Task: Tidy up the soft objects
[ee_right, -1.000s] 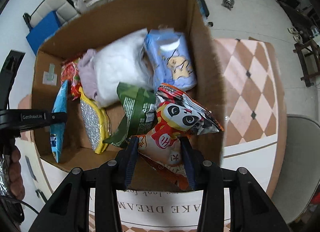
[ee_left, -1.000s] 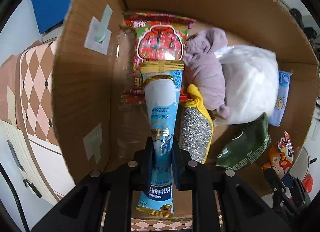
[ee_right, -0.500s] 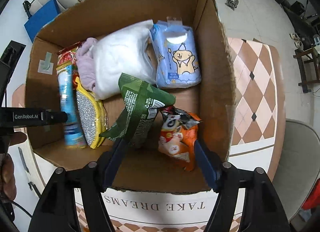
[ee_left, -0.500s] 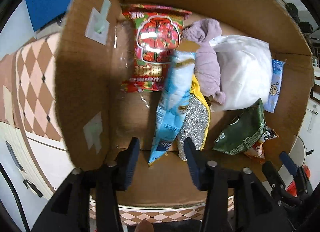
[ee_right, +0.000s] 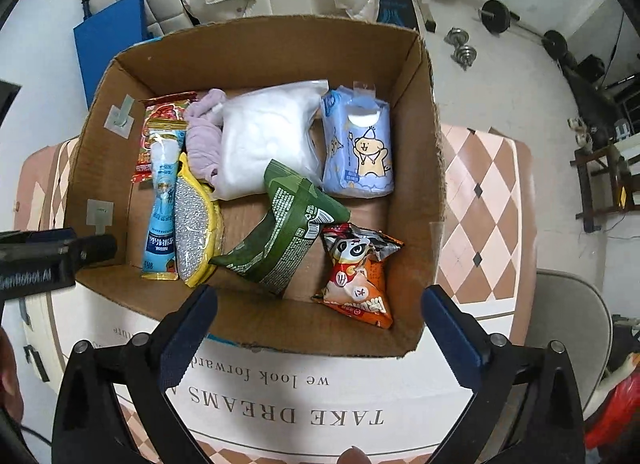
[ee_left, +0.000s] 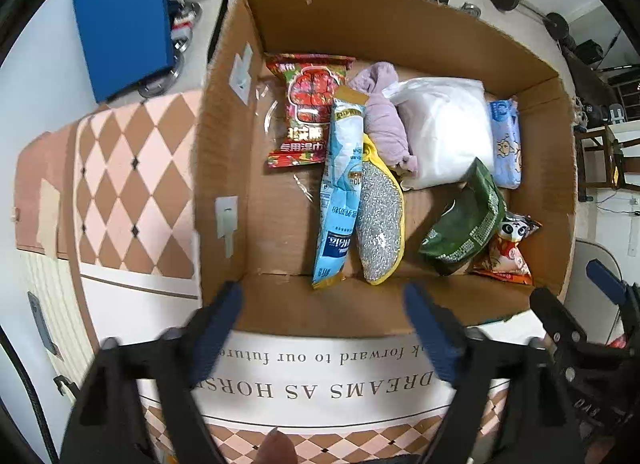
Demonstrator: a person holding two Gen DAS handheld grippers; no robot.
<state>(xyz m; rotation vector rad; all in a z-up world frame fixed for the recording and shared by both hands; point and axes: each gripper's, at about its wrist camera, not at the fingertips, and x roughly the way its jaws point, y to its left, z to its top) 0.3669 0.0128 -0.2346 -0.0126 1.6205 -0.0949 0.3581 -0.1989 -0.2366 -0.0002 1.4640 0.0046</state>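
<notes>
**Cardboard box loaded, both claws free**

Cardboard walls of the box [ee_right: 432, 144] hold everything: blue sachet [ee_left: 338, 200] beside the silver scrubber [ee_left: 380, 224], lilac cloth [ee_left: 386, 120], white bag [ee_right: 268, 136], tissue pack [ee_right: 360, 144], green pouch [ee_right: 284, 236] and panda snack [ee_right: 356, 276]. Your left gripper [ee_left: 322, 328] and right gripper [ee_right: 320, 328] hang spread wide and empty over the near wall. These packs look light, crinkly and slippery; pinch each mid-body or by a sealed edge, gently.
</notes>
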